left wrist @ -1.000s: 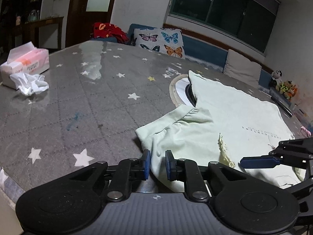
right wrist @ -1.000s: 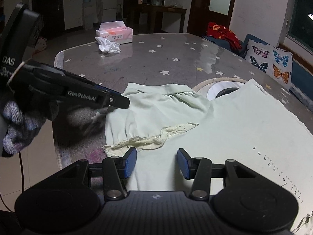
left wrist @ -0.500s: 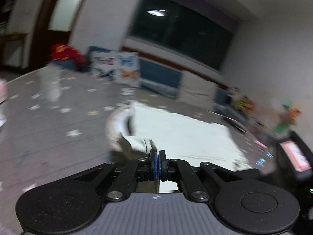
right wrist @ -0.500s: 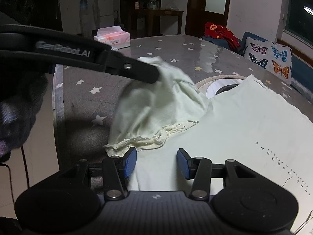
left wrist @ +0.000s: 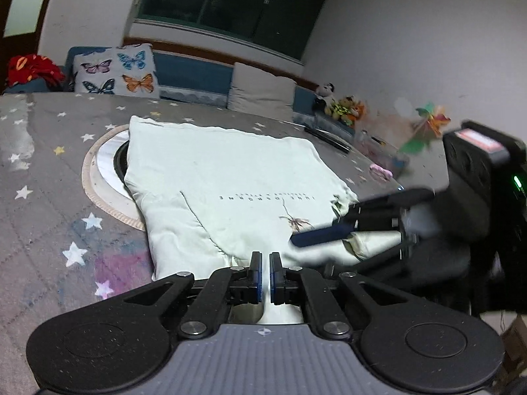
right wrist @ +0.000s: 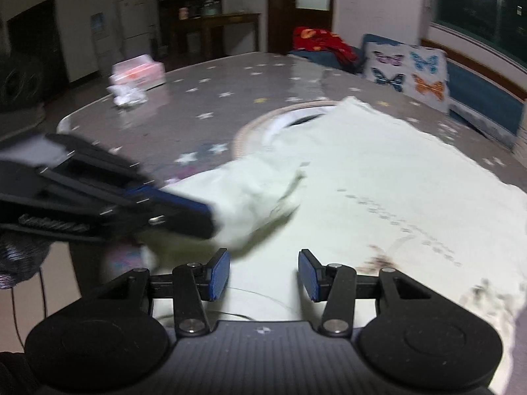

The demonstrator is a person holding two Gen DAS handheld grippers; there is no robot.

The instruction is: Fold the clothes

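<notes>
Pale green shirt (left wrist: 230,177) sleeve pinched in left gripper (left wrist: 266,265) fingers, right gripper (right wrist: 263,271) above it

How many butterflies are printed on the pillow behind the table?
4 on the pillow: purple upper left, blue upper right, dark blue lower left, orange lower right. More may be hidden on its other sides.

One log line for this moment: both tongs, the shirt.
left tongs: shut on sleeve | right tongs: open, empty | shirt: sleeve folded inward
</notes>
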